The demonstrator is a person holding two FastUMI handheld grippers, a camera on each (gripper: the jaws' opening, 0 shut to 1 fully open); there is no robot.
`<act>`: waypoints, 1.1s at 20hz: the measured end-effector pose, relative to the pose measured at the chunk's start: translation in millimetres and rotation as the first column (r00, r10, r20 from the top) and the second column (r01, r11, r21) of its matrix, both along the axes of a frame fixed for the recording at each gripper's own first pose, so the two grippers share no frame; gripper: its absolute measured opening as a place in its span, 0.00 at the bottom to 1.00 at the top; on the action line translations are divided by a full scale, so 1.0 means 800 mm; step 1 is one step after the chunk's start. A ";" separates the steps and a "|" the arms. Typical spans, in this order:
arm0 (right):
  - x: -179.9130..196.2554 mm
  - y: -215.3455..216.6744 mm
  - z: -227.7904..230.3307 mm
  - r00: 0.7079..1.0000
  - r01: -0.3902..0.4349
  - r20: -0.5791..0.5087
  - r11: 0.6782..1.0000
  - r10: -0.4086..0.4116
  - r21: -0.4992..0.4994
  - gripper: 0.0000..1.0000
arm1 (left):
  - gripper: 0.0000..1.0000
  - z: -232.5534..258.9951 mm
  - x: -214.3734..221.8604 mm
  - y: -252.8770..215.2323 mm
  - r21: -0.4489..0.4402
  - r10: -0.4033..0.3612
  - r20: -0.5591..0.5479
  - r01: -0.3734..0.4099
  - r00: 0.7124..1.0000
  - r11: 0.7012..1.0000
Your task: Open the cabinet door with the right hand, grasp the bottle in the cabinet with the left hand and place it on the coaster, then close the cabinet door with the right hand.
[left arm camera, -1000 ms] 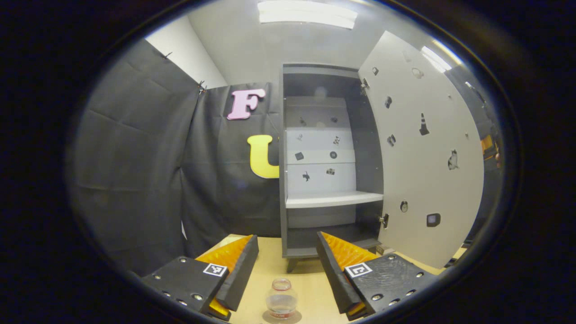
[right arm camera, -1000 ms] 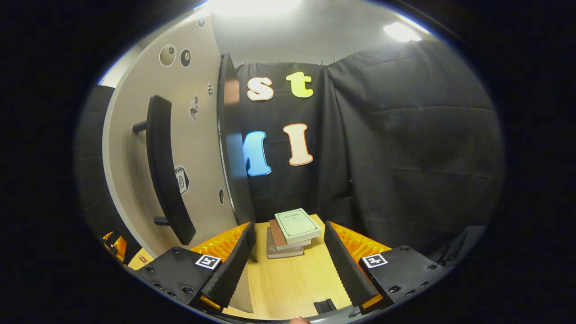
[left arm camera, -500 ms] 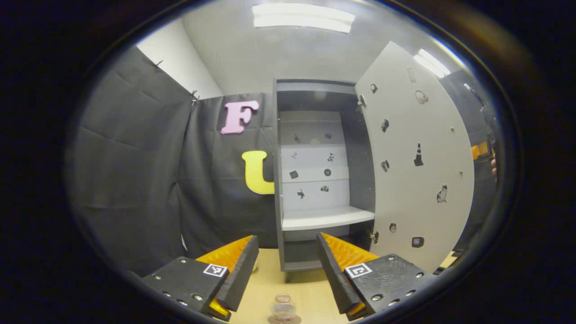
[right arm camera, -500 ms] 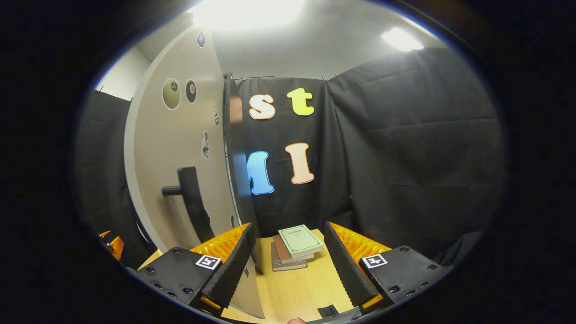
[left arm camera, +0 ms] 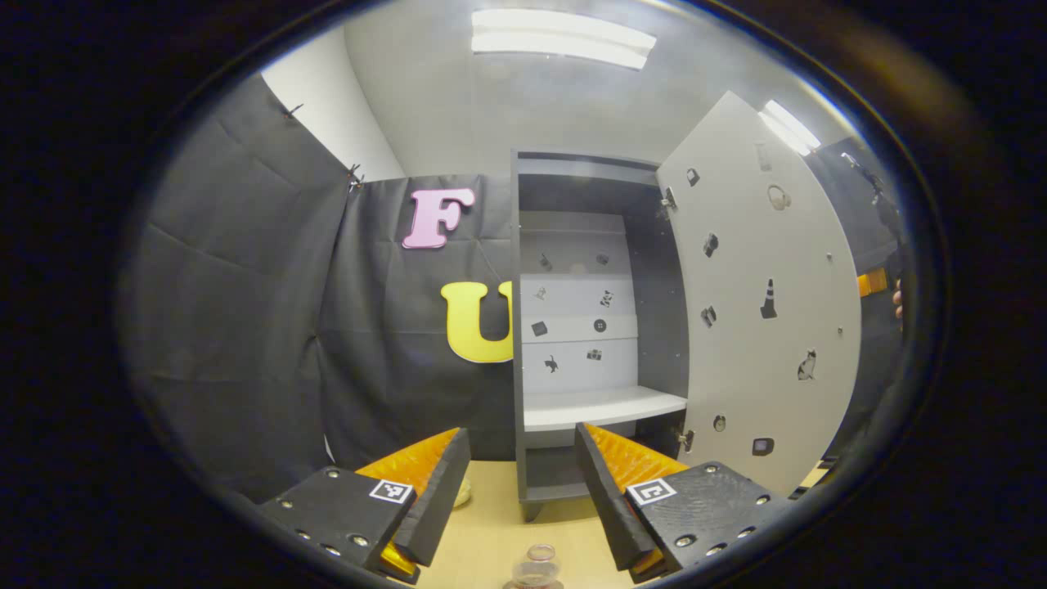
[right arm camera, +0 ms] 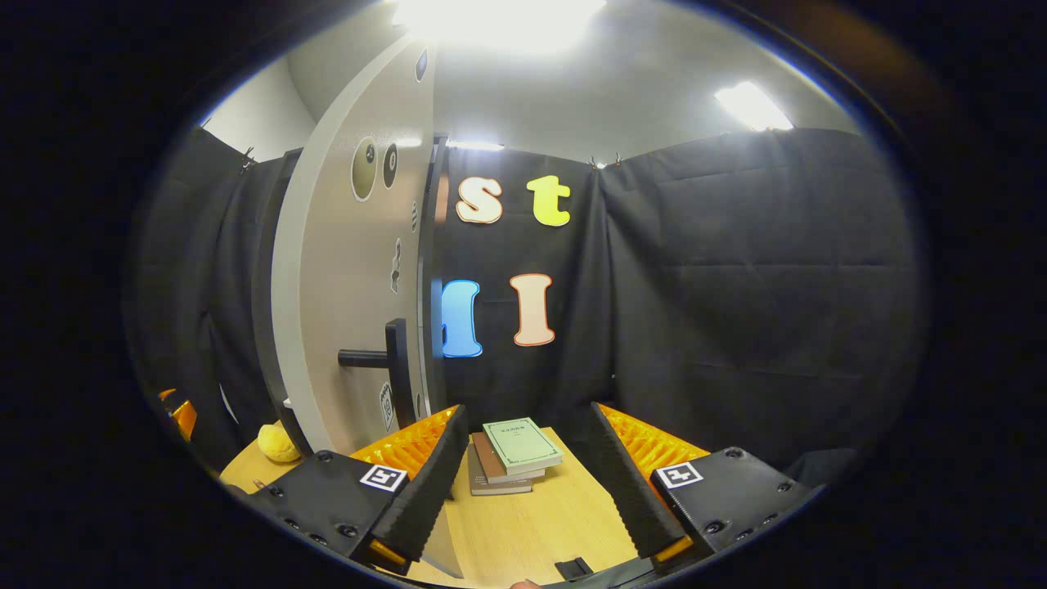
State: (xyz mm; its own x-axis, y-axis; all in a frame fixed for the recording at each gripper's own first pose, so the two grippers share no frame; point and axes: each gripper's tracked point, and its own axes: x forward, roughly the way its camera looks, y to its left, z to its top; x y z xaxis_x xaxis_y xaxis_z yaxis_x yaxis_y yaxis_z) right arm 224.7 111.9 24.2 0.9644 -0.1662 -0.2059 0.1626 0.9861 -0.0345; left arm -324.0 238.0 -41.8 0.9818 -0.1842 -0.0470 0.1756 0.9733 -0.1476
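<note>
In the left gripper view the grey cabinet (left arm camera: 601,327) stands open, its pale door (left arm camera: 765,327) swung out to the right. A clear bottle (left arm camera: 536,566) stands on the wooden table (left arm camera: 491,532) at the bottom edge, on a round coaster (left arm camera: 511,586) of which a sliver shows. My left gripper (left arm camera: 517,507) is open above and behind the bottle, not touching it. In the right gripper view my right gripper (right arm camera: 523,483) is open and holds nothing. The door (right arm camera: 352,303) with its dark bar handle (right arm camera: 397,368) rises just left of the left finger.
A stack of books (right arm camera: 507,454) lies on the table ahead of the right gripper. A yellow soft object (right arm camera: 276,442) sits on the table beyond the door's edge. The other gripper and part of a hand (left arm camera: 896,298) show past the door at far right. A small pale object (left arm camera: 463,492) sits by the cabinet foot.
The left gripper has drawn back and up, so the bottle slid to the bottom edge. The right gripper has shifted relative to the door, whose handle now sits closer to its left finger.
</note>
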 end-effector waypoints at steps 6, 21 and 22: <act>-0.006 0.029 -0.001 1.000 0.009 -0.001 1.000 -0.009 0.007 0.94 | 0.80 -0.009 0.005 0.020 -0.011 -0.005 -0.008 0.005 1.000 1.000; -0.004 0.145 -0.003 0.994 -0.108 0.004 0.994 0.108 0.020 0.94 | 0.77 -0.020 -0.001 0.106 -0.013 0.041 0.001 -0.041 0.999 0.999; -0.003 0.152 -0.003 0.993 -0.116 0.003 0.993 0.116 0.019 0.94 | 0.77 -0.021 0.001 0.112 -0.014 0.047 0.000 -0.047 0.999 0.999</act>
State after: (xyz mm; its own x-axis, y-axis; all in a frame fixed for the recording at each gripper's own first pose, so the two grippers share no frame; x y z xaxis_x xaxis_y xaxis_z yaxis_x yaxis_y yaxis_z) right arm 222.0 233.4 21.6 0.9772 -0.0496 -0.2062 0.0475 0.9988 -0.0152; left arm -323.5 327.6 -58.7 0.9893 -0.1385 -0.0448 0.1297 0.9784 -0.1610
